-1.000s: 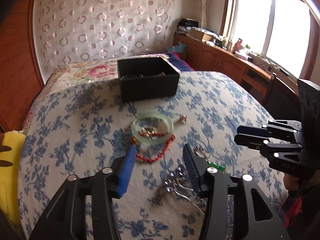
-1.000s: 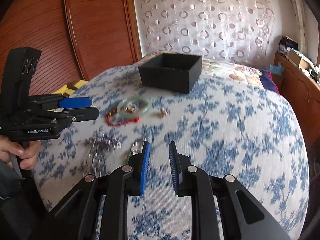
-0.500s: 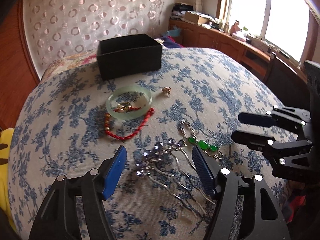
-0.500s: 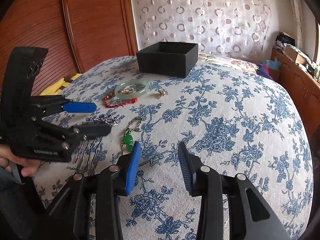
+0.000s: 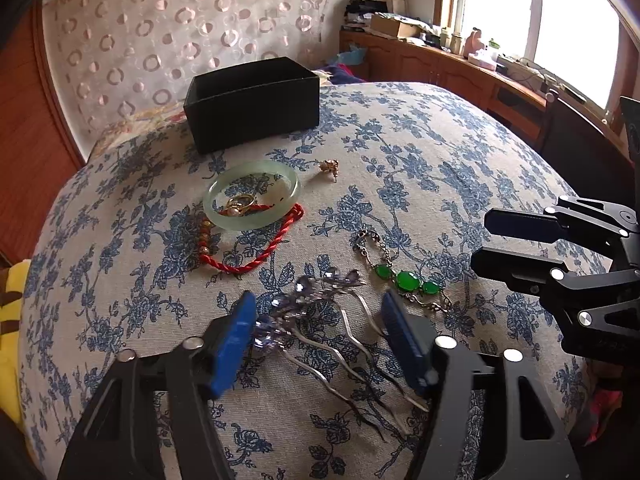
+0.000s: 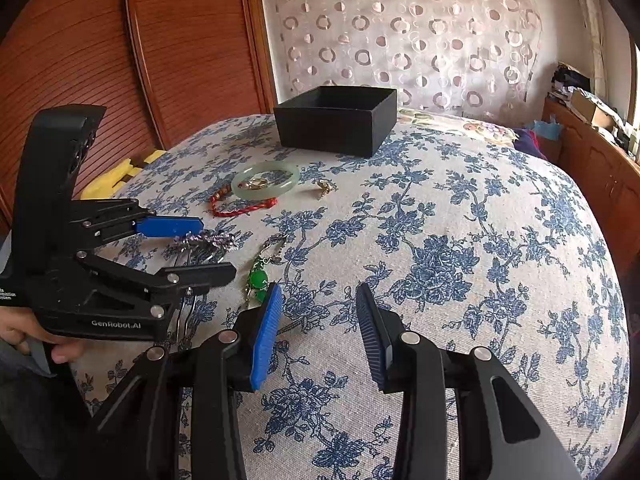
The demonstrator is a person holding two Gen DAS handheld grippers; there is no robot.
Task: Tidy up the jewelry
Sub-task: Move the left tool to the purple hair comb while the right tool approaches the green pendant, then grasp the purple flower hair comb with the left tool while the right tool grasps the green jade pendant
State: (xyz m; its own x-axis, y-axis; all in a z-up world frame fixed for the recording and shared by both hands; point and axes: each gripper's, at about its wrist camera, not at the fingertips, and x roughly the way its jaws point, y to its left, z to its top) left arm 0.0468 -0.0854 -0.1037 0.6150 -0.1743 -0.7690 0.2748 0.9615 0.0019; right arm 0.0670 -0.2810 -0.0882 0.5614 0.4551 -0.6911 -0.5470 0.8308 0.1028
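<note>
On the blue-flowered bedspread lies a silver hair comb with purple crystals point(image 5: 332, 280) point(image 6: 208, 238). My left gripper point(image 5: 317, 300) point(image 6: 216, 246) hangs low over it. Its jaws are closing with the comb between them, and the pads do not press on it. To the comb's right lies a green-stone bracelet point(image 5: 406, 280) point(image 6: 258, 278), just left of my right gripper point(image 6: 318, 292) point(image 5: 480, 238), which is open and holds nothing. Farther back are a jade bangle point(image 5: 210, 200) point(image 6: 264, 196) with gold rings point(image 5: 240, 202) inside it, a red cord bracelet point(image 5: 256, 262), a small gold piece point(image 5: 330, 168) and an open black box point(image 5: 256, 112) point(image 6: 336, 128).
A wooden slatted panel point(image 6: 80, 40) stands to the left of the bed, with a yellow object point(image 6: 116, 176) at its foot. A cluttered wooden cabinet point(image 5: 460, 72) runs under the window on the right. A person's hand point(image 6: 24, 332) grips the left tool.
My left gripper has come down and back from above the bangle to the hair comb, with its jaws wider apart. My right gripper has gone from nearly shut to open.
</note>
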